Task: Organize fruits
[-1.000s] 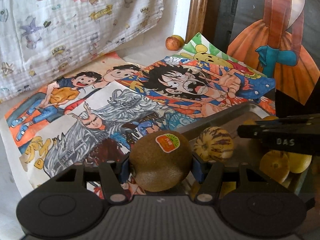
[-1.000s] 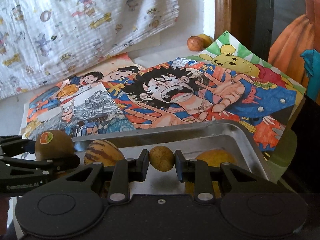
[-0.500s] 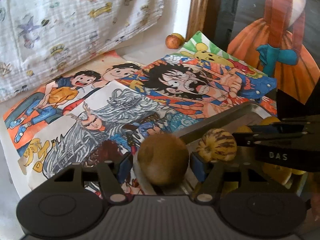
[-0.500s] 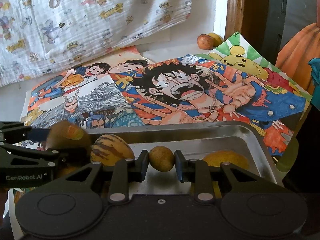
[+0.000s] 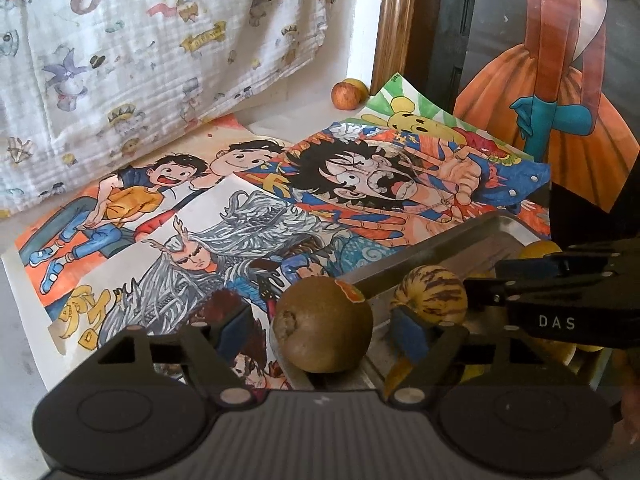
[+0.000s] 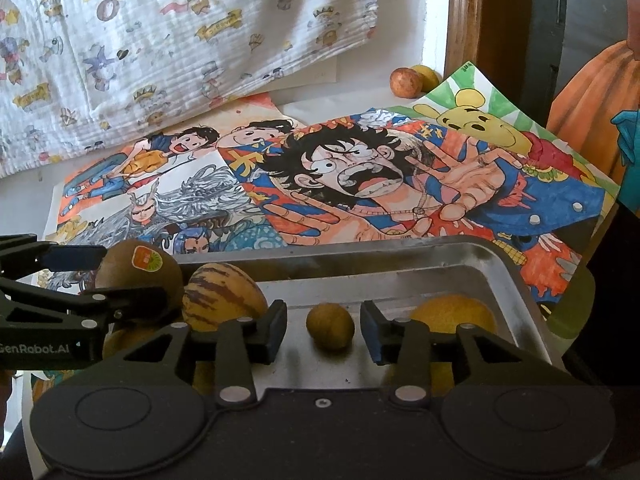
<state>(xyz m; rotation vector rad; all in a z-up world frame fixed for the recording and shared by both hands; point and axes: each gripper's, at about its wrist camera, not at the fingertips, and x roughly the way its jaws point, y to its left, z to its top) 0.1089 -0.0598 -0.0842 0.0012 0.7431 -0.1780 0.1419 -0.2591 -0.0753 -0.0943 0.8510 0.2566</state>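
The left hand-held gripper (image 5: pixel 322 330) has its two fingers spread wide, the blue pads (image 5: pixel 412 338) well apart with clear gaps on both sides between them. The right hand-held gripper (image 6: pixel 324 330) is likewise parted, its fingers (image 6: pixel 276 330) level and pointing forward, nothing pressed between them. Seen from each wrist camera, the other gripper reaches in from the side, so the two sit close together.

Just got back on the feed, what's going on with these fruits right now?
Fruit is going into the metal tray. Both grippers are open. The left gripper brackets a kiwi at the tray's edge, beside a striped fruit. The right gripper brackets a small brown fruit resting on the tray floor. Two more fruits wait by the wall.
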